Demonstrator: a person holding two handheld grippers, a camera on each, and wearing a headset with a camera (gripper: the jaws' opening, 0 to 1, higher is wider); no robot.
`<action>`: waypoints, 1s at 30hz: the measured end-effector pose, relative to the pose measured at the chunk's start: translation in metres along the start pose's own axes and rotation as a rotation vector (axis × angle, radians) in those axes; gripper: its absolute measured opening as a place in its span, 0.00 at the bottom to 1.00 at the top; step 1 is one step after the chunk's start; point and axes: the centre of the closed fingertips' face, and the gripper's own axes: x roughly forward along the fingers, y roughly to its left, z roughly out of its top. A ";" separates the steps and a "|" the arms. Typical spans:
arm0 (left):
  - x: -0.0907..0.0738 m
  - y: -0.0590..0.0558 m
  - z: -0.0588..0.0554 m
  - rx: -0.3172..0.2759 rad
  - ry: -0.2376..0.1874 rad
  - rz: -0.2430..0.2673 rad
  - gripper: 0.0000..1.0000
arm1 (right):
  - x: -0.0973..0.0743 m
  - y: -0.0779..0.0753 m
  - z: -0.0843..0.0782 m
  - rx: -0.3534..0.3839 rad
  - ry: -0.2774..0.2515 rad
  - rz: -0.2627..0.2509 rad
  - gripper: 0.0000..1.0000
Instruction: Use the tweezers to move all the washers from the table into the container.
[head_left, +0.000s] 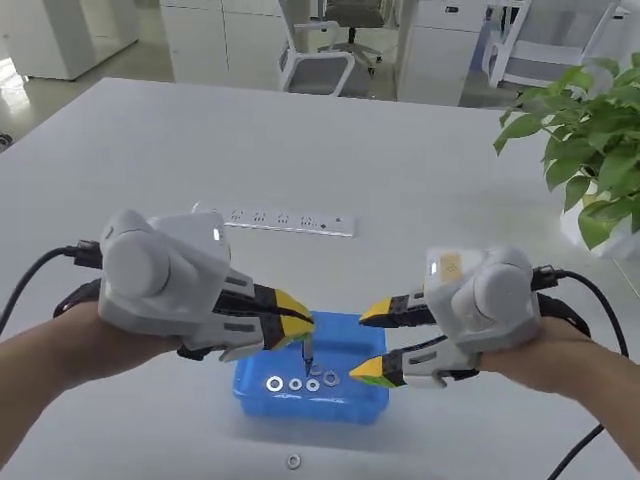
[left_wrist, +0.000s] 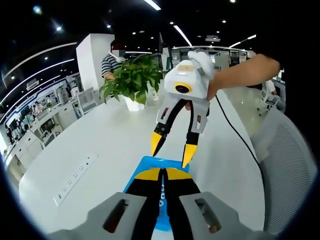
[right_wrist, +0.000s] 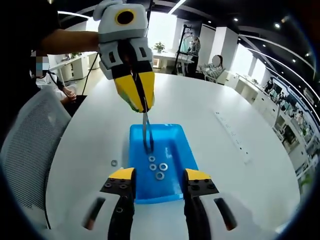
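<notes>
Four small silvery metal washers (head_left: 296, 384) lie in a loose row on the floor of the shallow blue plastic tray (head_left: 300, 412). A fifth ring-shaped washer (head_left: 293, 461) sits on the white table (head_left: 300, 150) just outside the tray's near wall, on the person's side.

The step in hand looks like a drop-off. The slim dark metal tweezers (right_wrist: 145, 130) hang tips-down inside the tray, just above the row of washers. Whether the tips hold a washer is too small to tell.

By that reading the task is nearly done, with one washer to fetch. The next move calls for lifting the tweezers clear over the tray's near wall and bringing the tips down on the lone washer. It lies flat on the table, so the tips would probably need to catch it by its edge or through its hole.

The left gripper (head_left: 300, 325) is above the tray's left half. Its yellow-tipped jaws are pressed together, clamping the tweezers' upper end. The right gripper (head_left: 360, 347) hovers over the tray's right side with its jaws spread wide. It holds nothing and touches nothing.
</notes>
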 end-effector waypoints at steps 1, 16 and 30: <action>-0.002 -0.001 0.001 0.001 0.001 0.000 0.05 | -0.002 0.002 0.000 0.007 0.000 -0.006 0.39; -0.025 -0.029 0.013 -0.009 0.006 -0.029 0.05 | -0.024 0.026 -0.007 0.094 -0.001 -0.073 0.49; -0.026 -0.050 0.006 -0.010 0.008 -0.063 0.05 | -0.039 0.040 -0.022 0.172 -0.005 -0.124 0.64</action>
